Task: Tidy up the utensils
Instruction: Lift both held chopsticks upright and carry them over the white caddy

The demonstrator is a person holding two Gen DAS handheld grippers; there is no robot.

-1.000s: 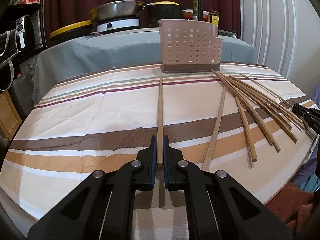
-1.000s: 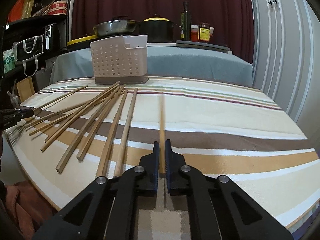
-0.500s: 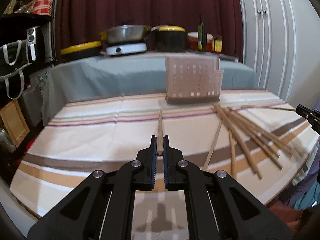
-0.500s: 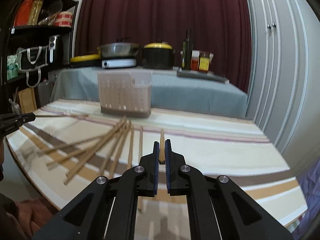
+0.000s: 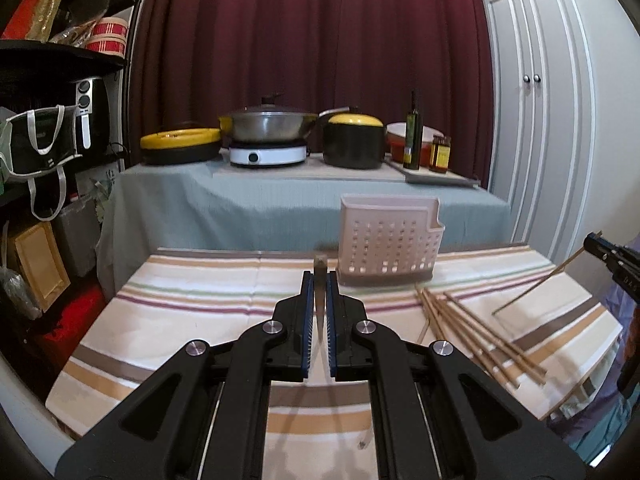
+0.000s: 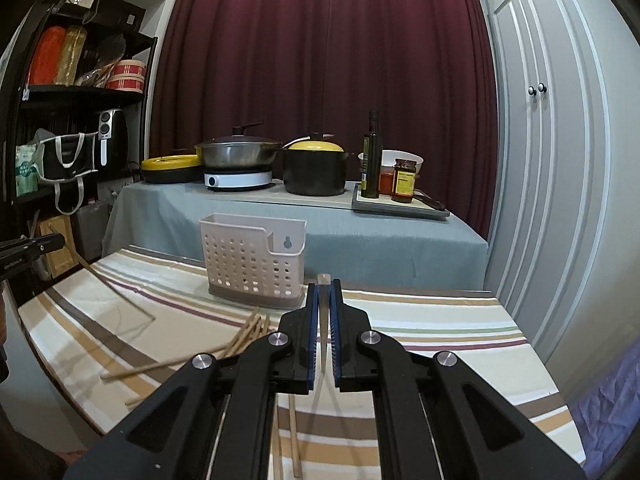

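In the left wrist view my left gripper (image 5: pixel 319 280) is shut on a wooden chopstick (image 5: pixel 319 266), held above the striped table and seen almost end-on. The pale perforated utensil holder (image 5: pixel 390 240) stands just right of it at the table's far edge. Several loose chopsticks (image 5: pixel 472 328) lie to the right. In the right wrist view my right gripper (image 6: pixel 324 286) is shut on another chopstick (image 6: pixel 323 280), with the holder (image 6: pixel 252 264) ahead on the left and loose chopsticks (image 6: pixel 244 336) below left. Each gripper shows at the other view's edge, its chopstick slanting down.
Behind the striped table (image 5: pixel 200 292) stands a grey-covered table (image 5: pixel 240 200) with pots, an induction cooker (image 5: pixel 268 154), an oil bottle (image 5: pixel 413 136) and jars. Dark shelves (image 5: pixel 48 120) with bags fill the left. White cupboard doors (image 5: pixel 532 120) are at the right.
Both grippers have risen from the table, each lifting its chopstick clear of the cloth. The views now look over the table from higher, and the loose pile lies lower.
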